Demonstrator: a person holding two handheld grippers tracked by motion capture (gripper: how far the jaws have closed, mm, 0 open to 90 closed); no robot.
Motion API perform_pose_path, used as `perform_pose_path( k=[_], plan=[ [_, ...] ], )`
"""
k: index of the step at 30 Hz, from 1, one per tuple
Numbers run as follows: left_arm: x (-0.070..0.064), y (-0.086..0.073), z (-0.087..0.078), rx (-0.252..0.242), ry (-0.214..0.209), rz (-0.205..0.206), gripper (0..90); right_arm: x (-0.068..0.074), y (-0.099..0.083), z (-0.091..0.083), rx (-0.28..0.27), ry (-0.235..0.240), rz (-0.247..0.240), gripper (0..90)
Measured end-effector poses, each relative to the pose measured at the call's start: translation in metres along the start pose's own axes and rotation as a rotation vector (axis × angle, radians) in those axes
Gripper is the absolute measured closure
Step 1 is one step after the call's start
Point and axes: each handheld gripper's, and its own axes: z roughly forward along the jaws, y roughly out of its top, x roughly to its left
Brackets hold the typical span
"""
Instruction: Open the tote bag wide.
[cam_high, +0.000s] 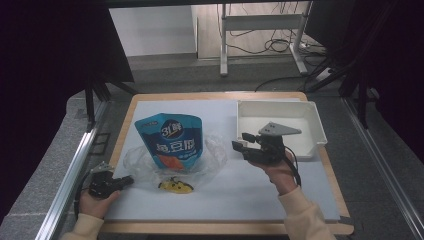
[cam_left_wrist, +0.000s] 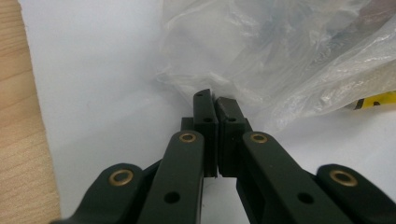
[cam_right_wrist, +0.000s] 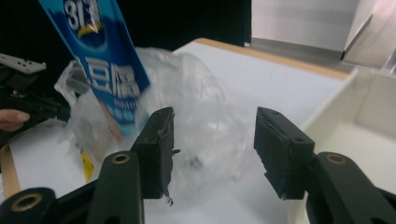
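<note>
Clear plastic bag (cam_high: 212, 152), right hand-held gripper (cam_high: 241, 141) beside

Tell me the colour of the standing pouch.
Blue pouch with white lettering, orange at bottom; clearest in the high view.

One blue pouch (cam_high: 171, 141), one clear bag (cam_high: 212, 152), one tray (cam_high: 314, 120), maybe one yellow packet (cam_high: 176, 186).

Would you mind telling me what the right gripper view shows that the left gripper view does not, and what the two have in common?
The right gripper view alone shows the blue snack pouch, the white tray and the right gripper, jaws wide apart with nothing between them. The left gripper view alone shows the left gripper from behind, jaws closed at the bag's edge; whether they pinch it is unclear. Both show the clear plastic bag, a yellow item beside it, and the white mat.
</note>
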Motion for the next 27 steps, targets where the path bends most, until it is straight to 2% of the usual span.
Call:
perform_pose_path(
  k=[2,3,5,6,7,12,16,17,19,20,22,23,27],
  plan=[
    [0.000,0.000,0.000,0.000,0.000,0.000,88.7,0.001,0.007,0.004,-0.001,0.006,-0.009,46.2],
    [0.000,0.000,0.000,0.000,-0.002,0.000,88.7,0.005,0.019,0.013,0.005,0.023,-0.019,45.8],
    [0.000,0.000,0.000,0.000,-0.003,0.000,88.8,0.009,0.026,0.026,0.016,0.048,-0.026,45.6],
    [0.000,0.000,0.000,0.000,-0.004,-0.001,88.8,0.009,0.026,0.026,0.016,0.048,-0.026,45.6],
    [0.001,0.000,0.000,-0.001,-0.005,-0.001,88.8,0.013,0.029,0.040,0.039,0.069,-0.033,45.9],
    [0.001,0.000,0.000,-0.003,-0.006,0.000,88.6,0.017,0.023,0.070,0.125,0.097,-0.023,49.6],
    [0.001,0.000,0.000,-0.001,-0.007,0.001,88.4,0.018,0.017,0.079,0.155,0.104,-0.023,52.1],
    [0.001,0.000,0.000,0.000,-0.008,0.003,88.4,0.018,0.012,0.085,0.171,0.111,-0.024,58.6],
    [0.001,0.000,0.000,0.000,-0.007,0.003,88.4,0.018,0.010,0.087,0.181,0.112,-0.027,61.8],
    [0.001,0.000,0.000,0.000,-0.006,0.003,88.3,0.018,0.005,0.092,0.202,0.125,-0.033,69.3],
    [0.001,0.000,0.000,0.000,-0.005,0.005,88.1,0.018,0.002,0.094,0.215,0.129,-0.037,72.7],
    [0.000,0.000,0.000,0.000,-0.006,0.002,88.0,0.016,-0.003,0.098,0.231,0.123,-0.041,81.7],
    [0.001,0.000,0.000,-0.001,-0.010,0.000,88.0,0.013,-0.013,0.099,0.219,0.125,-0.024,87.7]
  ],
)
